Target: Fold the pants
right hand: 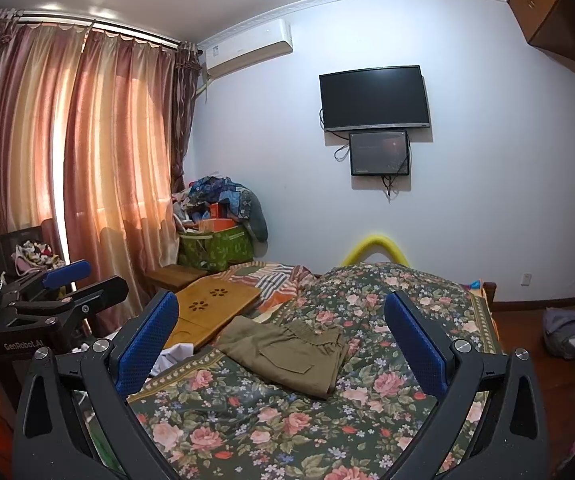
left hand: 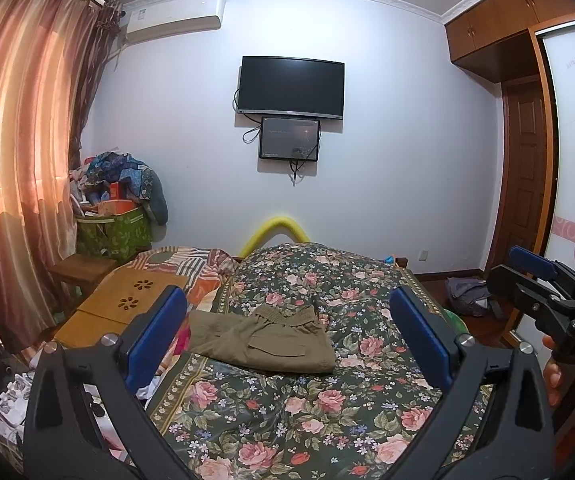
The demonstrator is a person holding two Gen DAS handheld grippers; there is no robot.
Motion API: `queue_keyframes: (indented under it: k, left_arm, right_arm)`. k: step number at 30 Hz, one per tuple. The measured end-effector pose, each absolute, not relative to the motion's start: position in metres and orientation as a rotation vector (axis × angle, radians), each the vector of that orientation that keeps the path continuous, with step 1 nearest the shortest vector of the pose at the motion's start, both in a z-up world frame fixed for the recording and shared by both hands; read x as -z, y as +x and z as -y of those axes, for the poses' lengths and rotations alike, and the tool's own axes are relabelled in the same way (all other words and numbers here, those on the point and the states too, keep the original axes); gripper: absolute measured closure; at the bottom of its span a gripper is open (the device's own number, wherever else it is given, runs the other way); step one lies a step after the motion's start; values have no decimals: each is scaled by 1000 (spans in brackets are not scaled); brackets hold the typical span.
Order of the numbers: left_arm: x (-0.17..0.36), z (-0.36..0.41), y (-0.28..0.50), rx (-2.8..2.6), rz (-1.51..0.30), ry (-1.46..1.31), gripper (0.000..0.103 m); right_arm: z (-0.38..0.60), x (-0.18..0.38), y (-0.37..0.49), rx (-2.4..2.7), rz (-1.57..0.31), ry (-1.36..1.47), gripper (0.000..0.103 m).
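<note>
Olive-khaki pants [left hand: 263, 340] [right hand: 287, 352] lie folded into a compact rectangle on the floral bedspread [left hand: 287, 408] [right hand: 247, 420], waistband toward the far wall. My left gripper [left hand: 286, 293] hovers above the bed short of the pants, open wide, its blue pads [left hand: 159, 332] framing them and holding nothing. My right gripper [right hand: 281, 298] is also open wide and empty, level with the left one. Each gripper shows in the other's view: the right gripper [left hand: 505, 264] at the right edge with a hand on it, the left gripper [right hand: 105, 274] at the left edge.
A wooden lap tray [left hand: 127, 300] [right hand: 211, 304] rests on the bed's left side beside a striped blanket [left hand: 191, 264]. A green storage bag [left hand: 115, 232] heaped with clothes stands by the curtain. A yellow foam tube [left hand: 279, 228] arches at the bed's far end. A grey backpack [left hand: 467, 296] lies on the floor at right.
</note>
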State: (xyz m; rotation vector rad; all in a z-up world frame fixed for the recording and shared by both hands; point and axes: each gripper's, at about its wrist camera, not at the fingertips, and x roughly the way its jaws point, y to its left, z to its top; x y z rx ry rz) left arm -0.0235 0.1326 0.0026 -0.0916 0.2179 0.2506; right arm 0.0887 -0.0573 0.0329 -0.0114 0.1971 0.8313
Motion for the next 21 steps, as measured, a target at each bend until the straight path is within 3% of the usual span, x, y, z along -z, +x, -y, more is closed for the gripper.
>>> queue_keyframes:
  k: [21]
  left_arm:
    - [0,-130,-21,-237,-224,-85,0]
  right_arm:
    - [60,-33,89,-828,-200,-11,1]
